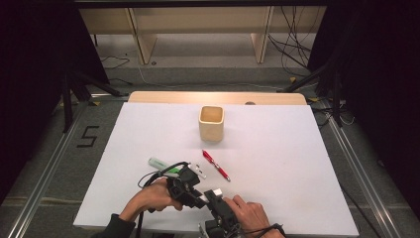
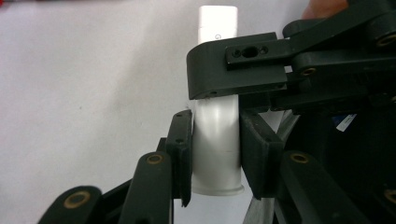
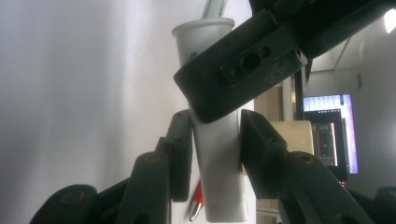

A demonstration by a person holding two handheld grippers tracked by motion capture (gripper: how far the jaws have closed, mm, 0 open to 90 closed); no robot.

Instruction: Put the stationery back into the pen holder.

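Worktop (image 1: 277, 163): white sheet; the wooden cup (image 1: 211, 124) stands toward its far side.
Left claw (image 1: 190, 179): well nearer the person than the cup, clamped on one end of the white tube (image 2: 217, 140).
Right claw (image 1: 212, 197): just beside it, narrowed onto the tube's (image 3: 219, 158) other end, pads pressing.
Red pen (image 1: 216, 165): lies between cup and claws.
Risk: with both claws gripping one short tube, an uneven pull or twist could probably slip it free or crush it.

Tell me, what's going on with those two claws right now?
Left gripper and right gripper both clamped on white tube. Tube off the table. Nothing in the way.
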